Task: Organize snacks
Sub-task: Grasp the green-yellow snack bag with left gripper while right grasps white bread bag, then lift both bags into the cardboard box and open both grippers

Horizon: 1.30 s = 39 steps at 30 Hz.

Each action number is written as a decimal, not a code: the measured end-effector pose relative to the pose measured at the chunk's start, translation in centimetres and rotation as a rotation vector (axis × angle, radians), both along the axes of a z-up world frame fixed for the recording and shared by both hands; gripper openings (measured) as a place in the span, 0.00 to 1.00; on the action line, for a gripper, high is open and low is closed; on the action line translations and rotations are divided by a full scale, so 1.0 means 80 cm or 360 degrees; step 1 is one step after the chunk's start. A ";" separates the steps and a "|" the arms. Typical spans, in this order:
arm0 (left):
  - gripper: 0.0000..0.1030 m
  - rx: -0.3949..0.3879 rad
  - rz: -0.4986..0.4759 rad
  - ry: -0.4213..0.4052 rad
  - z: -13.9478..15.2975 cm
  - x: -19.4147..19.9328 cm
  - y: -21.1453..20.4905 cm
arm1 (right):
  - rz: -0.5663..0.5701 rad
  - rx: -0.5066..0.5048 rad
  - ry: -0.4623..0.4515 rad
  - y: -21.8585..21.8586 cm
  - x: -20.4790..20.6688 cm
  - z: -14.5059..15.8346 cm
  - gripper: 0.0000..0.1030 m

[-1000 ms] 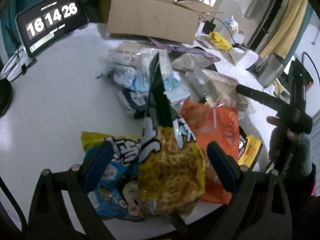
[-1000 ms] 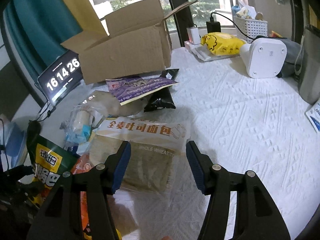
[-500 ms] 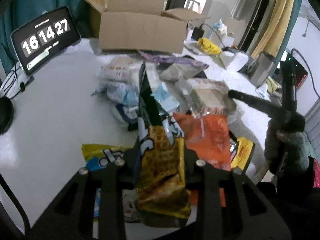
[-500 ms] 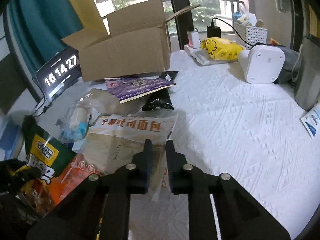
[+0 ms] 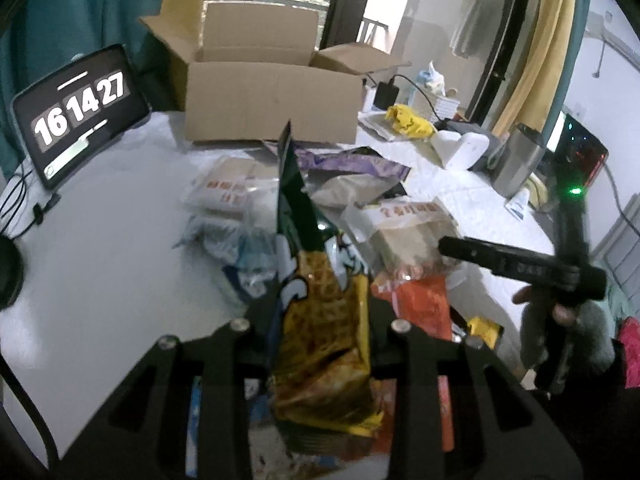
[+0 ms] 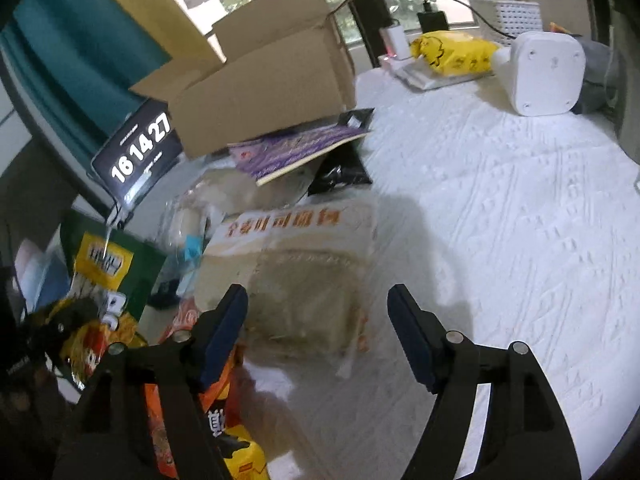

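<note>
Left hand-held gripper [image 5: 320, 344] pinches green-yellow chip bag [image 5: 320, 320], bag tilted up off table [image 5: 100, 248]. Right hand-held gripper [image 6: 316, 328] has just been opening, jaws spread over bread pack [image 6: 304, 264], pads clear of it. Cardboard box [image 5: 272, 104] open behind pile; most snacks not yet sorted, task looks early.

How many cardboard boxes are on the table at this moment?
1. The open cardboard box stands at the far side of the table, beside the clock tablet and behind the snack pile. Another could be hidden behind it.
</note>
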<state>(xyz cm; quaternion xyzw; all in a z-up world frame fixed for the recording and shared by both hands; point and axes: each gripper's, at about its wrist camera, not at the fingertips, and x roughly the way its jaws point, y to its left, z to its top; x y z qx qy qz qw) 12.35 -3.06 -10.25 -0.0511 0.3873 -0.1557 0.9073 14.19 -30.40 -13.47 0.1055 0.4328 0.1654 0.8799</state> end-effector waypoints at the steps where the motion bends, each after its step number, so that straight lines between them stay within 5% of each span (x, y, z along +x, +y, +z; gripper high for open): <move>1: 0.32 0.0000 -0.0012 0.0001 -0.001 0.005 -0.003 | -0.0010 -0.0010 -0.0023 0.002 -0.003 0.002 0.74; 8: 0.32 0.0011 -0.0068 0.0035 -0.012 0.029 -0.020 | 0.0055 -0.0014 -0.0155 0.014 -0.016 0.031 0.65; 16: 0.32 0.0044 -0.0125 0.0065 -0.019 0.041 -0.030 | -0.0004 -0.0001 0.0010 0.019 0.015 -0.003 0.65; 21: 0.32 0.0041 -0.0135 0.0077 -0.022 0.047 -0.032 | 0.0032 0.0015 -0.0052 0.026 0.013 0.004 0.65; 28: 0.31 0.0012 -0.0136 0.0042 -0.007 0.041 -0.026 | 0.0055 -0.0069 -0.0146 0.032 0.014 0.014 0.29; 39: 0.31 0.0000 -0.0106 -0.0084 0.038 0.040 -0.009 | 0.0097 -0.0147 -0.0398 0.026 -0.007 0.087 0.22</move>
